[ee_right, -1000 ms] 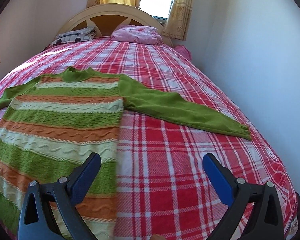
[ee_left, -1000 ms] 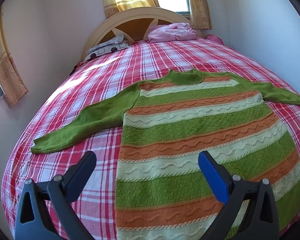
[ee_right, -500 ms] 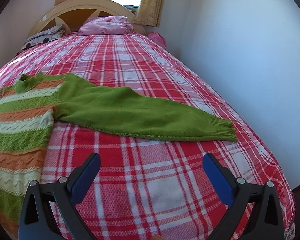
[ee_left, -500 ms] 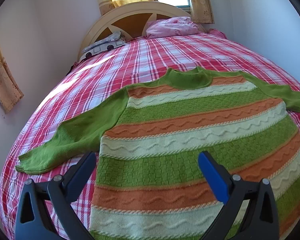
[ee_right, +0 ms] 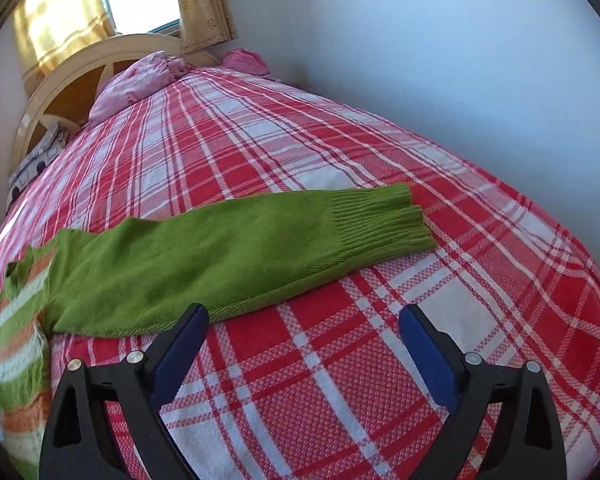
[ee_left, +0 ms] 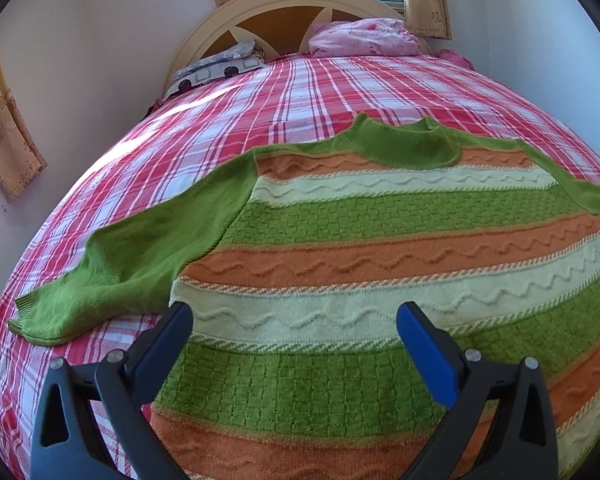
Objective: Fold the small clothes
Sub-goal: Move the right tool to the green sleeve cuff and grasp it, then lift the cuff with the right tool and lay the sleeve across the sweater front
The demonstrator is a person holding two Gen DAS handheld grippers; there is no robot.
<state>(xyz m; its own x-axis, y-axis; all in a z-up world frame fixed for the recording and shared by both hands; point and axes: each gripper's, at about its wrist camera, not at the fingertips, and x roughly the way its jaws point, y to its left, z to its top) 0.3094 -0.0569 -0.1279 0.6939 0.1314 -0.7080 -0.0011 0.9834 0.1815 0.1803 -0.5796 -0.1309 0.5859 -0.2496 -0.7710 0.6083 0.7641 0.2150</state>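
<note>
A knitted sweater [ee_left: 380,248] with green, orange and cream stripes lies flat, front up, on the bed. Its plain green sleeves spread out sideways. My left gripper [ee_left: 294,320] hovers open over the sweater's body, near the left armpit, with nothing between its blue pads. In the right wrist view the other green sleeve [ee_right: 228,256] runs out to a ribbed cuff [ee_right: 380,220]. My right gripper [ee_right: 304,320] hangs just in front of that sleeve's near edge; its jaws are closing but still wide, with only bedspread between them.
The red and white plaid bedspread [ee_right: 340,152] covers the whole bed. A pink bundle [ee_left: 364,36] and a patterned pillow [ee_left: 220,68] lie by the cream headboard [ee_left: 284,4]. A white wall [ee_right: 460,60] runs close along the bed's right side.
Both grippers came down and closer to the sweater. The left moved in over the body. The right swung right and rolled, from the body's edge to the sleeve near the cuff.
</note>
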